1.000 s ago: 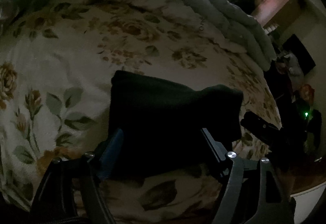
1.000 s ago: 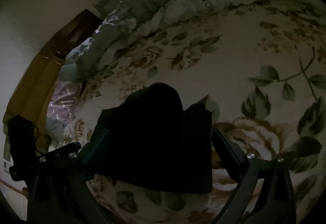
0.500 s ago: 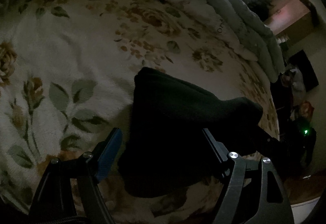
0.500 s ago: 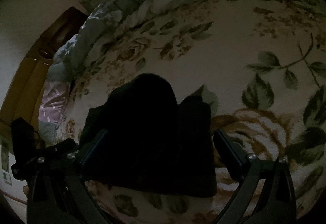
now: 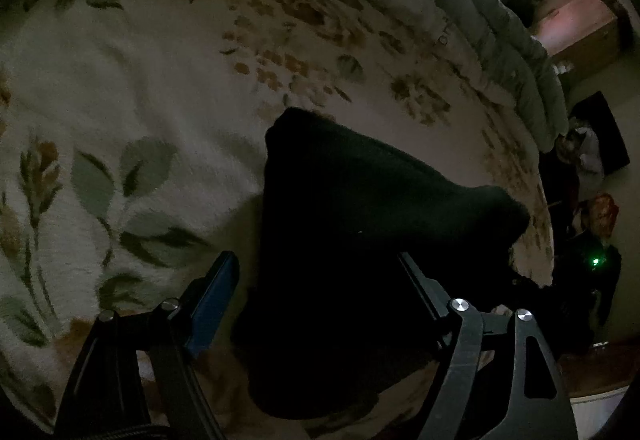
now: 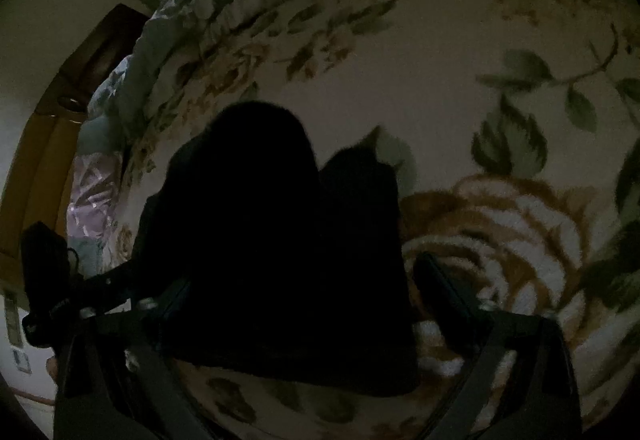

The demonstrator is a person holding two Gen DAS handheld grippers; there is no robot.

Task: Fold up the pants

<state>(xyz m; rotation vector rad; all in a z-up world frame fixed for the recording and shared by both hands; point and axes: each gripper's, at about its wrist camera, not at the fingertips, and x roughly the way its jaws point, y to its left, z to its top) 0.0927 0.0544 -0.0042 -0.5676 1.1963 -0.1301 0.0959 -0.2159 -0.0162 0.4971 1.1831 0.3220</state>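
Lying on the floral bedspread (image 5: pixel 132 88), the black pants (image 5: pixel 360 240) were a dark folded heap, creases lost in the gloom. The left gripper (image 5: pixel 316 272) had its jaws spread wide either side of the pants; so did the right gripper (image 6: pixel 300 276), whose left finger was barely visible against the cloth.

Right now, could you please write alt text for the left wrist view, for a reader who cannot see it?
Dark folded pants lie on a floral blanket, between the open fingers of the left gripper. A rolled pale duvet lines the far edge of the bed; the room is dim.
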